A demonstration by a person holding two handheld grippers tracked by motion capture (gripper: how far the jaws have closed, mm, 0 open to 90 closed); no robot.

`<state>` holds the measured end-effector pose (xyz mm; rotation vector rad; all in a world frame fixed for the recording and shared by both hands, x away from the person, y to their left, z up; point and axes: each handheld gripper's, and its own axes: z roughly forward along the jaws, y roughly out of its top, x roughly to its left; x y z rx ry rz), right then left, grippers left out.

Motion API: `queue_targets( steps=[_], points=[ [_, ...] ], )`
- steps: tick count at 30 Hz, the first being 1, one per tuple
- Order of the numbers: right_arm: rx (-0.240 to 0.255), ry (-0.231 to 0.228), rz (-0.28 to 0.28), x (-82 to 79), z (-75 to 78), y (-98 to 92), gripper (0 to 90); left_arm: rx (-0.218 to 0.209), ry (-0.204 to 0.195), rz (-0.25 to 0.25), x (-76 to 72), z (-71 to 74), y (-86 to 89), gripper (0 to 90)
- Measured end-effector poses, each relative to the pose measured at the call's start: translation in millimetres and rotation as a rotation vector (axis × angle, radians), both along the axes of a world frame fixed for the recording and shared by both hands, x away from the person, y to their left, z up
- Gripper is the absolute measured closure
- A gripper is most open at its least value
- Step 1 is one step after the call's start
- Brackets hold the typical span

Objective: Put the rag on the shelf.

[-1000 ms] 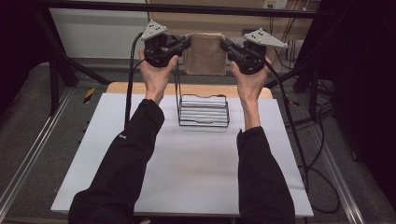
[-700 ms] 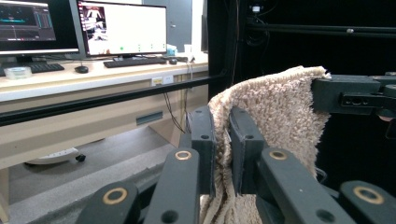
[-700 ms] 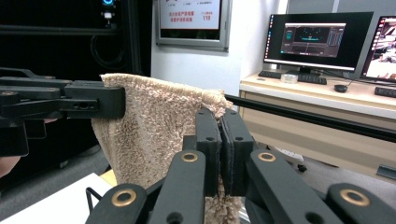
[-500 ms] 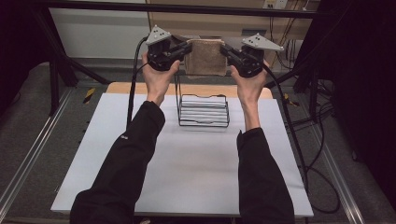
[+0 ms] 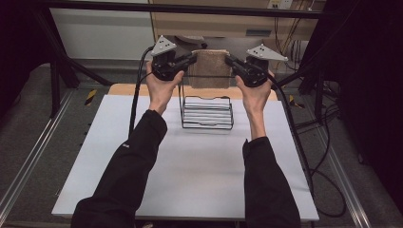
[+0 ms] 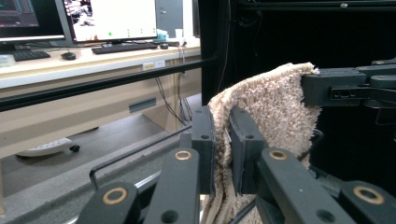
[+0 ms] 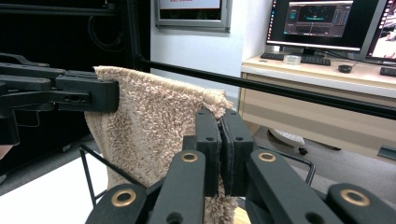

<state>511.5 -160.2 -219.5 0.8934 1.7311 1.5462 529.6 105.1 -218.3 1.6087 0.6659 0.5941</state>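
Note:
A beige terry towel (image 5: 209, 68) hangs folded between my two grippers above a black wire rack (image 5: 207, 113) at the far middle of the white table. My left gripper (image 5: 191, 59) is shut on the towel's left top corner; in the left gripper view its jaws pinch the cloth (image 6: 224, 140). At the towel's right top corner my right gripper (image 5: 229, 61) is shut on the cloth as well, the towel (image 7: 154, 135) draping left of its jaws. The other gripper's jaw holds the far corner in each gripper view. The towel's lower edge hangs near the rack's top wire.
The white table top (image 5: 190, 171) extends toward the person. A wooden board edge (image 5: 119, 89) lies behind the rack. A black frame bar (image 5: 190, 8) crosses the back. Desks with monitors (image 7: 317, 18) stand beyond. Cables trail off the right side (image 5: 304, 137).
Both hands have come down a little with the towel still stretched between the grippers, bringing its lower edge closer to the wire rack.

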Motion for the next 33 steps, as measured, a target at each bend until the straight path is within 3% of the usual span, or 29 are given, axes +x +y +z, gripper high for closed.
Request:
queue_targets(
  steps=[17, 23, 33],
  points=[
    [-0.014, 0.009, 0.023, -9.0, -7.4, -2.7, 86.8, 0.01, 0.007, -0.039, -10.0, -7.8, 3.3, 80.8],
    [-0.023, 0.011, 0.032, -14.0, -11.3, -4.1, 86.7, 0.041, 0.006, -0.051, -16.1, -9.0, 3.6, 80.4],
    [-0.044, 0.017, 0.043, -19.7, -15.8, -5.6, 86.5, 0.057, 0.025, -0.061, -19.7, -14.2, 3.5, 79.7]
  ],
)
